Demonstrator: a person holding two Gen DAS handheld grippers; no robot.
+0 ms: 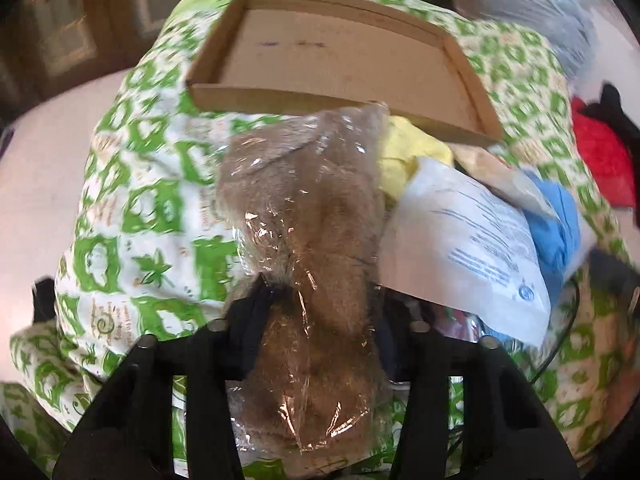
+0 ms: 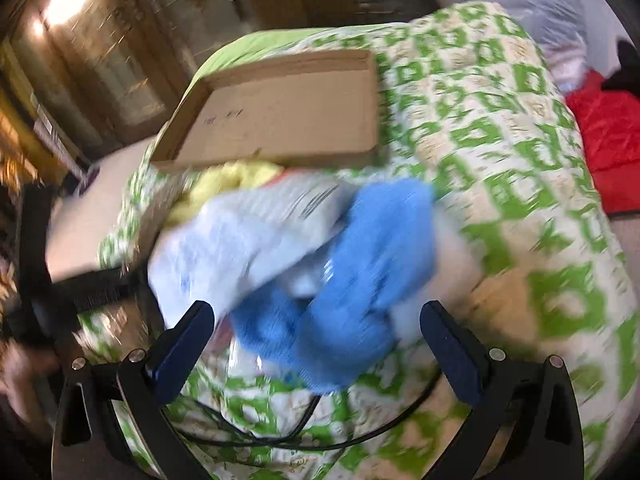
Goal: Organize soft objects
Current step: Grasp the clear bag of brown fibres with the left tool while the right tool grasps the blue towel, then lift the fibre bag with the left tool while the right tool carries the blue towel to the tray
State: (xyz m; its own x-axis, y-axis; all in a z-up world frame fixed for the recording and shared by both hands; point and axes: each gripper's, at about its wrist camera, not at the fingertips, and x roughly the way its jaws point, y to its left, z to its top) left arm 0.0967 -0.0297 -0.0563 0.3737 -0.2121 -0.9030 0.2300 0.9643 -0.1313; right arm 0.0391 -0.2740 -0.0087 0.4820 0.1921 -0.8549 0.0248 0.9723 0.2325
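A brown furry soft thing in a clear crinkled plastic bag [image 1: 308, 216] lies on the green-and-white patterned quilt [image 1: 140, 208]. My left gripper [image 1: 320, 304] is shut on the bag's lower part, its dark pads pressing in from both sides. Right of the bag are a yellow cloth [image 1: 412, 152], a white printed packet [image 1: 472, 240] and a blue cloth [image 1: 556, 224]. In the right wrist view my right gripper [image 2: 318, 312] stands open and wide just over the blue cloth [image 2: 372, 256]. The pads do not press on it. The white packet [image 2: 248, 232] and yellow cloth [image 2: 224, 180] lie behind, blurred.
A shallow empty cardboard tray [image 1: 340, 68] [image 2: 280, 120] rests on the quilt behind the pile. A red item [image 2: 608, 140] and a grey plastic-wrapped bundle [image 1: 532, 4] sit at the right. A black cable [image 2: 300, 436] loops across the quilt near my right fingers. Dark wooden furniture stands beyond.
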